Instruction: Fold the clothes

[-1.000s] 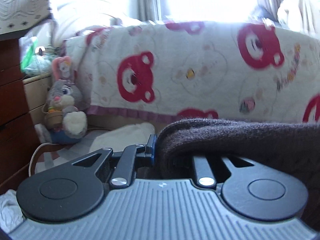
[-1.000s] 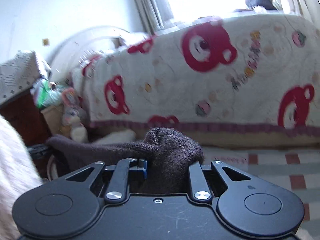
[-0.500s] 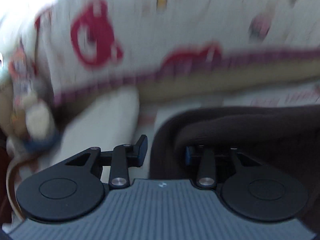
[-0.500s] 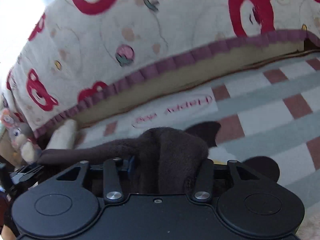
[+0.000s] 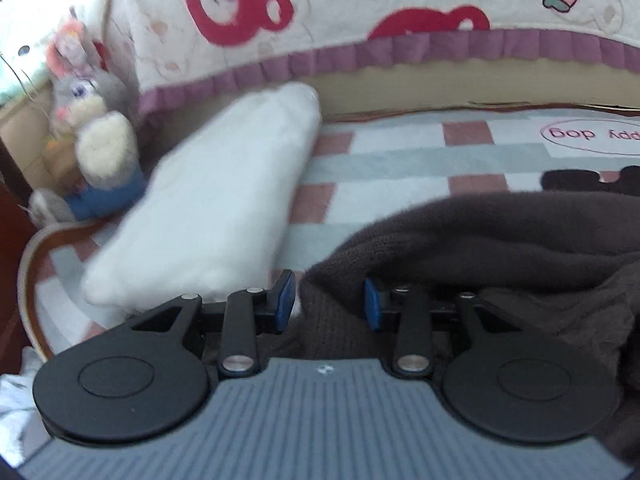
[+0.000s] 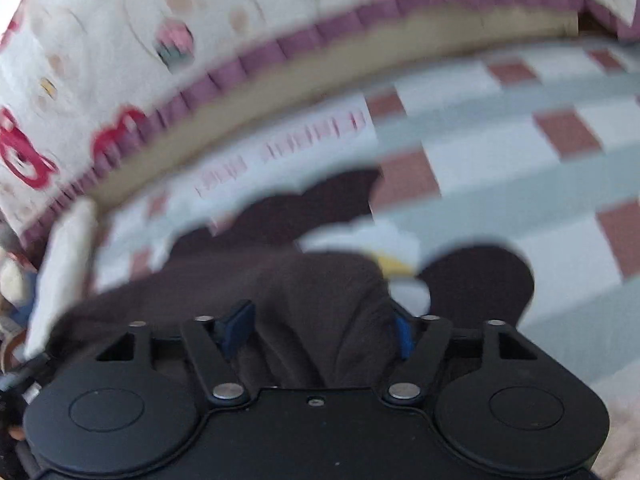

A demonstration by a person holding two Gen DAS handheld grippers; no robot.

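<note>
The left tongs are standing apart, their blue pads spread with a fold of the dark brown knit garment lying loose between them, touching but not pinched. The right tongs are also standing apart, with a thick bunch of the same brown garment filling the gap between the pads; whether the pads are pressing it is unclear.

The left view is showing a white plush cushion lying on the checked mat, a grey stuffed rabbit beside the bed, and the bear-print bedspread hanging down with its purple frill. The right view, which is blurred, is showing the mat stretching out to the right and a dark printed shape on it.

The garment is looking thick, ribbed and rumpled, draping over the mat between the two tongs.
</note>
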